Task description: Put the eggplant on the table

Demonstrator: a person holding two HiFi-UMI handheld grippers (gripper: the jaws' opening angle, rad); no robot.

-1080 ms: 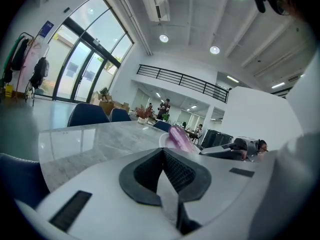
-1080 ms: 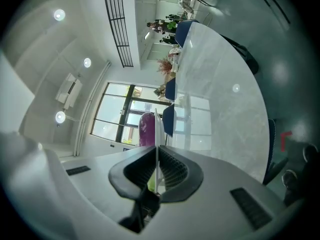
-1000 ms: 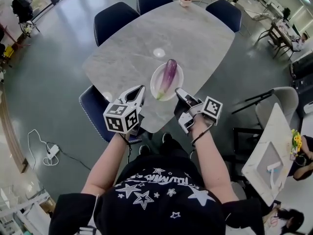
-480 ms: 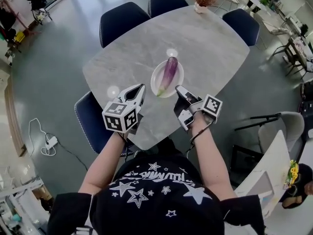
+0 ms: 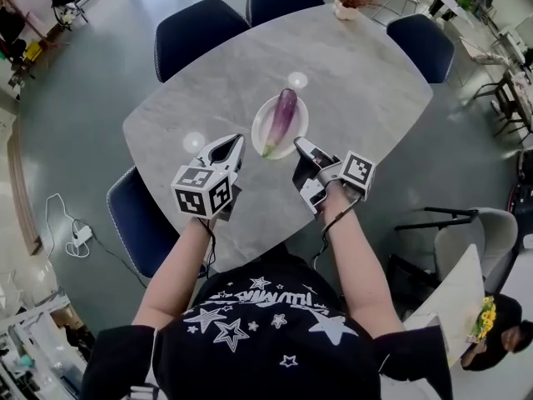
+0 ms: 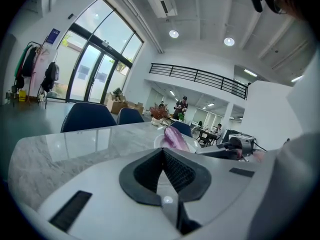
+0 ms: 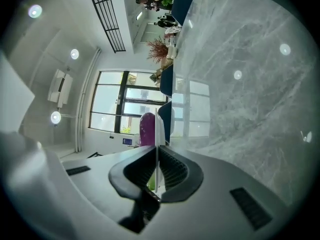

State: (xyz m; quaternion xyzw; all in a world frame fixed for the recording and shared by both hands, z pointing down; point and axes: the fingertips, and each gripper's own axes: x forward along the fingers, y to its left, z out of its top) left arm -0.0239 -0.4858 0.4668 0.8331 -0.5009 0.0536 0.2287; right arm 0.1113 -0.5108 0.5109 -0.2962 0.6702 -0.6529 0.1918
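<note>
Eggplant (image 5: 281, 117) on the white plate (image 5: 298, 132) looks smooth, slippery, a bit soft; grab its fat middle gently. Left gripper (image 5: 234, 143) and right gripper (image 5: 301, 145) are pressed together, empty

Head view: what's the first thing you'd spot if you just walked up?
The purple eggplant jumps out first, lying on a white plate near the middle of the grey marble table. Next come the two grippers at the table's near side. The left gripper is shut and empty, a little way from the plate, and the right gripper has its jaws closed on the plate's rim.
</note>
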